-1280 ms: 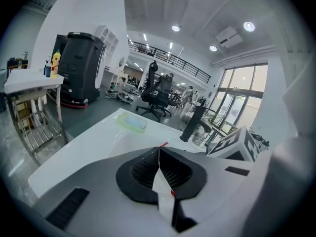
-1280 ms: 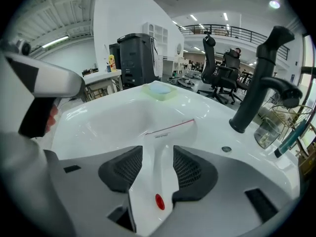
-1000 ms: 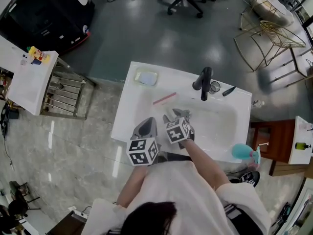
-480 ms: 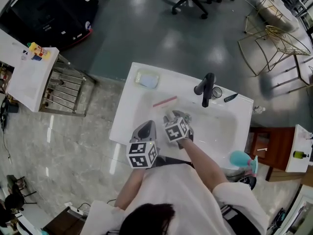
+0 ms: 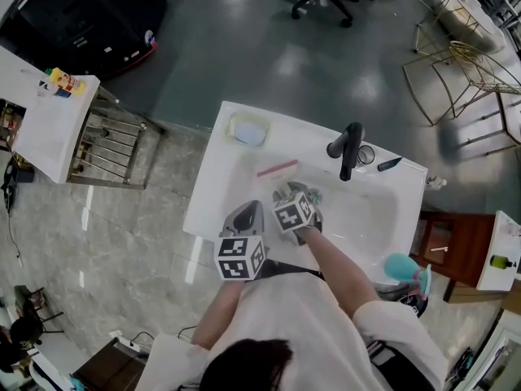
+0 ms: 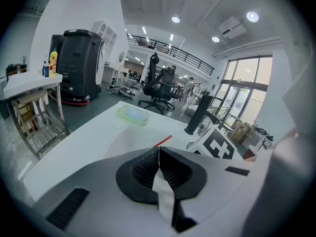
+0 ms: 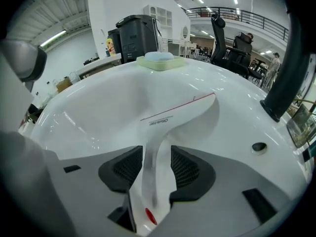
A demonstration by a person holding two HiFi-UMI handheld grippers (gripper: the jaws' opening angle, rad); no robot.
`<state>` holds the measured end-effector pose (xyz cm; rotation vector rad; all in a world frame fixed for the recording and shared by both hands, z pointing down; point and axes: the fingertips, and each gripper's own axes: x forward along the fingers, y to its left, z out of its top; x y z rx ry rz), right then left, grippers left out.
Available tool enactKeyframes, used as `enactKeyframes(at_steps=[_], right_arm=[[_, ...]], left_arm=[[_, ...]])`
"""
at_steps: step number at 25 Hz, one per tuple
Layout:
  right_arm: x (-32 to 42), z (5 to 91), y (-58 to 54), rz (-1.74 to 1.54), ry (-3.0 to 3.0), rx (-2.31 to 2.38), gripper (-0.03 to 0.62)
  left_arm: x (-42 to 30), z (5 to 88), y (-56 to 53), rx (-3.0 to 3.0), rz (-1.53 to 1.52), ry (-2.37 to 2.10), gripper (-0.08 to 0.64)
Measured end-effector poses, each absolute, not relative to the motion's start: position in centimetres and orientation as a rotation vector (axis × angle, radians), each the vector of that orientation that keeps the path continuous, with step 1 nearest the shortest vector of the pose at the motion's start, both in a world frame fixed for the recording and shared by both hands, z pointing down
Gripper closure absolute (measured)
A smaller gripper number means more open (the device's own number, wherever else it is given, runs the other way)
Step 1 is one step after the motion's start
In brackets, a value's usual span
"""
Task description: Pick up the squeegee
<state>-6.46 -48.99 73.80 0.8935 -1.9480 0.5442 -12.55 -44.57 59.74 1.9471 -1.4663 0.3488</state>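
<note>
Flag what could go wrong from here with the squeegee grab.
1. The right tool clamps the squeegee only at its narrow handle, with the wide blade far out front. It may pivot or droop on the lift.
2. The handle looks smooth and glossy, so it could slip between the pads.
3. The faucet stands close on the blade's right. A swing that way could hit it.

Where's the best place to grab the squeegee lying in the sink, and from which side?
Take the squeegee by its narrow handle, coming from the near end, opposite the blade. The handle is slim enough to fit between the jaws, while the red-edged blade fans out far too wide. The right gripper appears closed on it that way.
</note>
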Motion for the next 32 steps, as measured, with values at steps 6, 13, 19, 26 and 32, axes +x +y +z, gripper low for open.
enactKeyframes(at_steps=[6,13,19,26,32], right_arm=[[-6.69,74.28,-48.98,0.556,-1.951,0.872,0.444],[-7.00,74.62,-48.71,0.567,-1.927,0.848,0.496],[-6.88,74.91,-48.93,0.567,-1.923,0.846,0.523],[-6.37,74.76,-48.97,0.550,-1.923,0.840,0.531],[-6.48,74.14,-48.94,0.562,-1.949,0.843,0.541]], left_arm=[[-12.77,59.87,-44.72,1.927,0.347,-1.483,0.534],[-12.77,59.82,-44.75,1.930,0.361,-1.480,0.534],[-13.11,60.31,-44.59,1.922,0.375,-1.471,0.534],[-12.77,60.37,-44.45,1.928,0.376,-1.455,0.534],[-12.76,60.32,-44.26,1.931,0.373,-1.452,0.534]])
